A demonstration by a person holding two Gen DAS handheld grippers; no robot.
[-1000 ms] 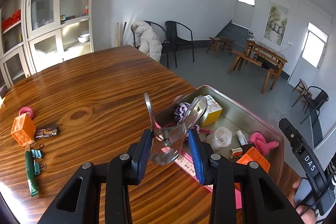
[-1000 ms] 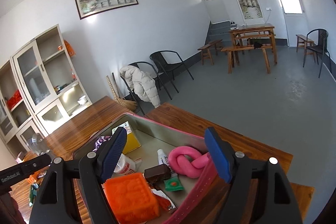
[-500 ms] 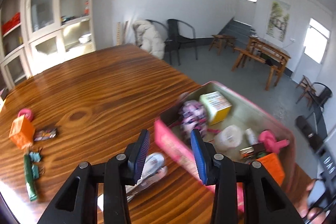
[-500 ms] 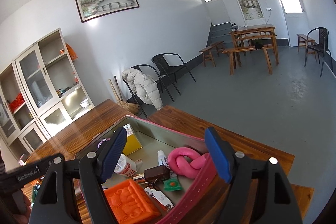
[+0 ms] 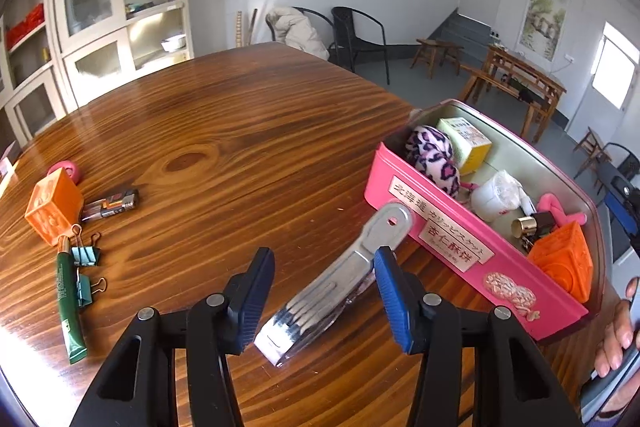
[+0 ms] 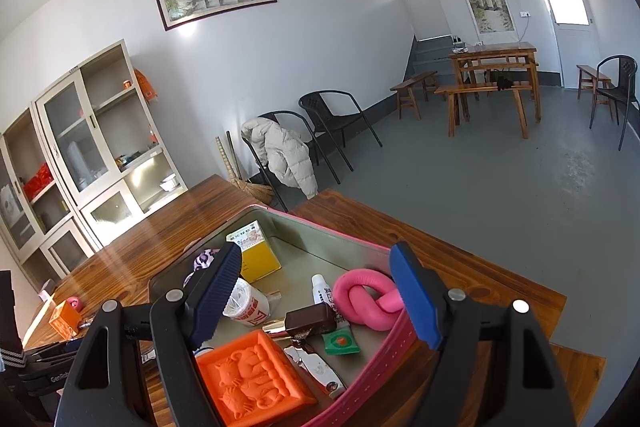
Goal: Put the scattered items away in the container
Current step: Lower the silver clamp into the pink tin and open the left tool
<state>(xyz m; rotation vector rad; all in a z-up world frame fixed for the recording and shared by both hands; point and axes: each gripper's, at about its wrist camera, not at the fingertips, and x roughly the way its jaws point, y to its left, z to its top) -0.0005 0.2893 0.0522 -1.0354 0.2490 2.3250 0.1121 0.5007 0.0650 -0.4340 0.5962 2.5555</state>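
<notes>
Through the left wrist camera, a second ago my left gripper (image 5: 324, 291) had the metal clip (image 5: 340, 291) pinched and lifted near the pink tin (image 5: 460, 247); now the clip lies flat on the wooden table (image 5: 248, 131), just outside the tin's near wall, and the jaws are opening around it. It sits between the fingers, its side close against the right pad (image 5: 390, 291) and clear of the left one, its rounded end reaching toward the tin. The tin's white label carries Japanese or Chinese characters I cannot read with confidence. Left on the table are an orange block (image 5: 54, 205), a green tube (image 5: 68, 301) and teal binder clips (image 5: 84, 255). Through the right wrist camera little has changed: my right gripper (image 6: 316, 301) hangs over the tin (image 6: 372, 371) as before, fingers spread wide with nothing gripped. Below them lie an orange embossed block (image 6: 250, 381), a pink knotted toy (image 6: 366, 301) and a yellow box (image 6: 258, 253), its print too small to read.
</notes>
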